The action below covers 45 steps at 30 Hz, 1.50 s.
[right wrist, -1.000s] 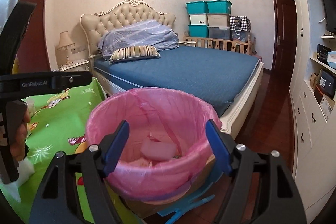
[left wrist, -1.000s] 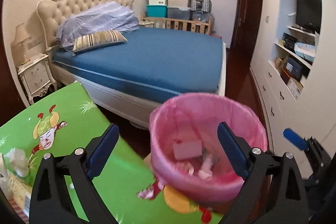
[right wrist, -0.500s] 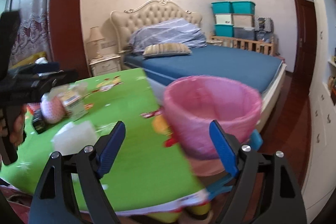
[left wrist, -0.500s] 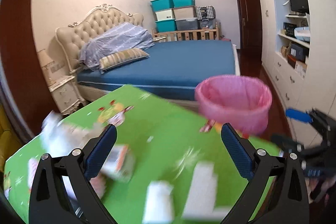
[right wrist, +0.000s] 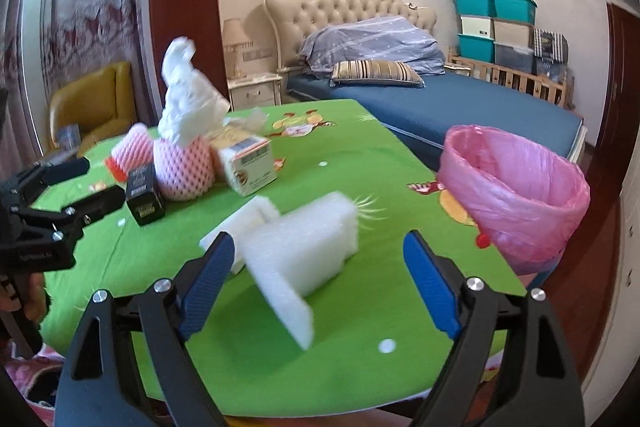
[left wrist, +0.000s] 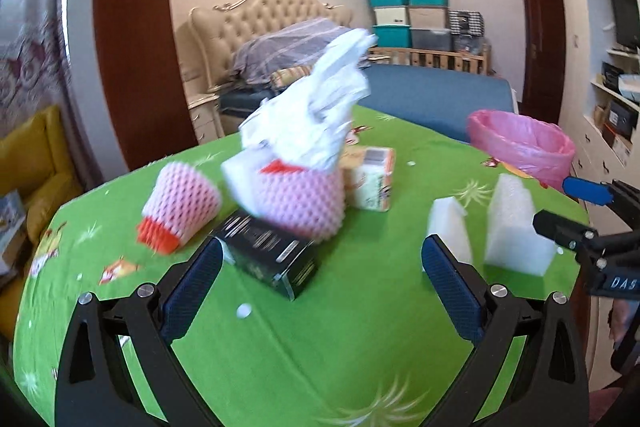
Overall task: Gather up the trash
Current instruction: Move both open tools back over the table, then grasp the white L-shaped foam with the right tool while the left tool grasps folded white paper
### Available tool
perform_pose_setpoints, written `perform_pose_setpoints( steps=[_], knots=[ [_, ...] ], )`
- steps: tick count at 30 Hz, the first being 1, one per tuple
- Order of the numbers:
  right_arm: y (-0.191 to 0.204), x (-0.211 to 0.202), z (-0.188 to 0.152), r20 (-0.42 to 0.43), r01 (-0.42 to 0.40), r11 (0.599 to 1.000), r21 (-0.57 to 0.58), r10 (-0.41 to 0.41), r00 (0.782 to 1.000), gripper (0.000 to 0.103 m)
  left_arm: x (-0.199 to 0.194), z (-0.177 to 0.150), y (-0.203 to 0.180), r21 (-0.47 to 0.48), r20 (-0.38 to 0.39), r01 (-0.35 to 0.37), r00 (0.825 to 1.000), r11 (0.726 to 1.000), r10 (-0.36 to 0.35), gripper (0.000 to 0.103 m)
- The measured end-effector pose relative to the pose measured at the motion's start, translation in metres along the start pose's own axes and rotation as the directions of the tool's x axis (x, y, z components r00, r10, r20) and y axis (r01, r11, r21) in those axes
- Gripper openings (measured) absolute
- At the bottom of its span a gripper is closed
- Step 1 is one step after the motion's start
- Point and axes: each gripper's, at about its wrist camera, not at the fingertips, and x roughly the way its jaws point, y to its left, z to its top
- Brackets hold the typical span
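Trash lies on a green table [left wrist: 304, 339]: a black box [left wrist: 268, 253], two pink foam nets [left wrist: 178, 207] [left wrist: 300, 199], a white plastic bag [left wrist: 316, 107], a small carton [left wrist: 370, 181] and white foam blocks [left wrist: 514, 227]. My left gripper [left wrist: 320, 291] is open and empty just short of the black box. My right gripper [right wrist: 320, 285] is open and empty around the near end of a white foam block [right wrist: 300, 247]. The bin with a pink liner [right wrist: 516, 195] stands off the table's right edge; it also shows in the left wrist view [left wrist: 520, 147].
A bed [right wrist: 440, 107] with a tufted headboard lies behind the table. A yellow armchair [right wrist: 92, 107] stands at the left by the curtains. Stacked storage boxes [right wrist: 496, 27] and a dark door are at the far wall. Small white crumbs [right wrist: 387, 345] dot the cloth.
Both grippers have swung left from over the pink bin to the table and come down close to the trash. Both stayed open.
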Motion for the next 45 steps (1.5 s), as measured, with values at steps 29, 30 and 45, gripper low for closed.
perform_pose_setpoints(
  steps=[29, 30, 45],
  knots=[
    [-0.012, 0.020, -0.008, -0.009, 0.093, 0.995, -0.018, -0.093, 0.996, 0.048, 0.014, -0.003, -0.024, 0.047, -0.045, 0.021, 0.999, 0.999, -0.019, 0.095],
    [-0.016, 0.018, -0.008, -0.001, 0.098, 0.995, -0.009, -0.098, 0.995, 0.048, 0.019, 0.001, -0.028, 0.037, -0.064, 0.065, 0.996, 0.997, -0.062, 0.095],
    [-0.047, 0.006, -0.015, 0.039, 0.103, 0.994, 0.042, -0.105, 0.994, 0.048, 0.092, 0.024, -0.100, 0.094, -0.233, 0.180, 0.960, 0.979, -0.155, 0.085]
  ],
)
